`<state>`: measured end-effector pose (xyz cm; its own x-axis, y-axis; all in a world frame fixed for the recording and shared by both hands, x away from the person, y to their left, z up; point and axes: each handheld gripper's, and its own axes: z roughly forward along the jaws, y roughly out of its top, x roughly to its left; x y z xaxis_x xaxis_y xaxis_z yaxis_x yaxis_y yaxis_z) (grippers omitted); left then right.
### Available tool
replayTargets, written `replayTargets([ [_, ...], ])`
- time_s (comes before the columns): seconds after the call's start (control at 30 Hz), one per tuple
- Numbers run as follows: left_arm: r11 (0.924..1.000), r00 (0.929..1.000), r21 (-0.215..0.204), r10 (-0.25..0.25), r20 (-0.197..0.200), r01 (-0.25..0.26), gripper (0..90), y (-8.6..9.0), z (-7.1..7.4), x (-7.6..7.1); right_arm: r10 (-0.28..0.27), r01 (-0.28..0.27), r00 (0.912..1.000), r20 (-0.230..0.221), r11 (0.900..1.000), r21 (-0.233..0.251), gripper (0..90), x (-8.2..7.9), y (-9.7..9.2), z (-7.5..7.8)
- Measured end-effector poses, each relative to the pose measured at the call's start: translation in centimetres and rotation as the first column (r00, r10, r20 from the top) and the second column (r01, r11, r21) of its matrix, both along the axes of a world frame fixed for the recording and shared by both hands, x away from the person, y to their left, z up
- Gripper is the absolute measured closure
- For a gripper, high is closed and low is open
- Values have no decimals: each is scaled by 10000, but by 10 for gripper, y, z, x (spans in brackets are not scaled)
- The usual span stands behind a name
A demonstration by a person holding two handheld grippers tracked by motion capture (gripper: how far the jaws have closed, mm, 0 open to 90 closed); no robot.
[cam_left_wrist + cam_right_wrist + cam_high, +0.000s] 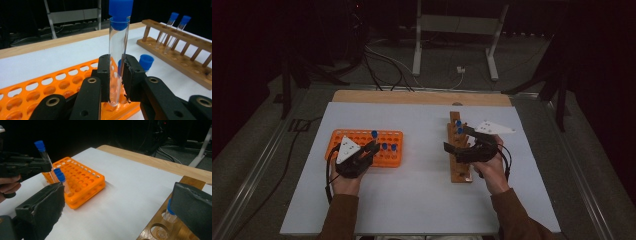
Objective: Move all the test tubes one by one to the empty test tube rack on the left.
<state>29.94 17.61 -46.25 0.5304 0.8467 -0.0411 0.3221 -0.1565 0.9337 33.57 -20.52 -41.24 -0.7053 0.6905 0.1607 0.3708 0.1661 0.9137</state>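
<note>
Two grippers are working over the white desk (pixel 422 200). The left gripper (pixel 116 75) is clamping a clear test tube (pixel 117 50) with a blue cap (pixel 120 8) between its fingers (pixel 103 75); the tube is standing upright with its lower end sitting at a hole in the near corner of the orange rack (pixel 50 85). Two more blue-capped tubes (pixel 60 176) are standing in that rack. The right gripper (pixel 120 205) is hovering over the wooden rack (pixel 459 150) with its fingers spread wide, holding nothing. Two capped tubes (pixel 175 27) are standing in the wooden rack.
</note>
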Motion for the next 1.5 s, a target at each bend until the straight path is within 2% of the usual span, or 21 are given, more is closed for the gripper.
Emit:
replayTargets([
  [0.2,9999,10000,138,52,-51,-51,779,-3,-6,4,45,-45,10000,4,10000,-45,0,0,2,-1],
  [0.4,9997,9995,203,119,-280,-113,780,-3,-14,8,69,-69,10000,-6,10000,-45,0,0,2,-1],
  [0.7,9993,9970,363,130,-769,-102,780,-6,-25,12,127,-127,9999,-22,9999,-83,0,-1,3,-1],
  [0.87,9983,9942,586,88,-1075,-25,780,-6,-30,13,98,-98,10000,-22,9999,-52,0,-1,1,-1],
  [1.5,9940,9915,1086,-6,-1303,149,781,-9,-31,11,155,-156,9998,-78,9998,-76,0,-1,2,-2],
])
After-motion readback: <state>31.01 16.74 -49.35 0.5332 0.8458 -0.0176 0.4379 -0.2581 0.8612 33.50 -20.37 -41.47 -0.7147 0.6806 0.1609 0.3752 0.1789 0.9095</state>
